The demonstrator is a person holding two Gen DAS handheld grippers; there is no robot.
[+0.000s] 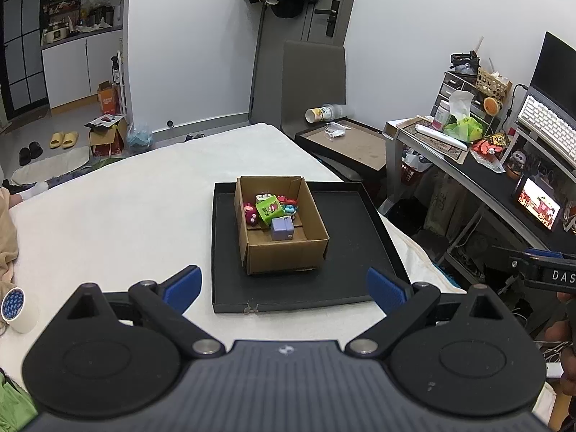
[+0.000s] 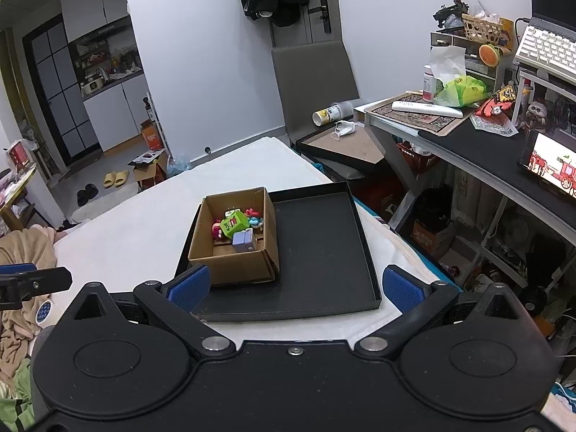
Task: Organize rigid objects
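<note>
An open cardboard box (image 1: 284,232) sat at the centre of the left wrist frame, resting inside a shallow black tray (image 1: 345,280) on a white-covered bed (image 1: 126,208). Small rigid toys lay grouped toward the box's far end: a green cube (image 1: 268,208), a lilac block (image 1: 282,228) just in front of it, a red-and-pink figure (image 1: 250,212) at its left and a blue-and-red figure (image 1: 289,207) at its right. The left gripper (image 1: 284,288) hung low in the frame with its blue-padded fingers (image 1: 185,284) spread wide, holding nothing, well short of the box.

From the right wrist view, the same box (image 2: 234,255) occupied the tray's left half, the tray's (image 2: 324,252) right half bare. The right gripper (image 2: 295,288) likewise stood with its jaws apart and empty at the bottom of the frame. A roll of tape (image 1: 18,309) lay at lower left on the bed, and a cluttered desk (image 2: 478,144) filled the right side.
</note>
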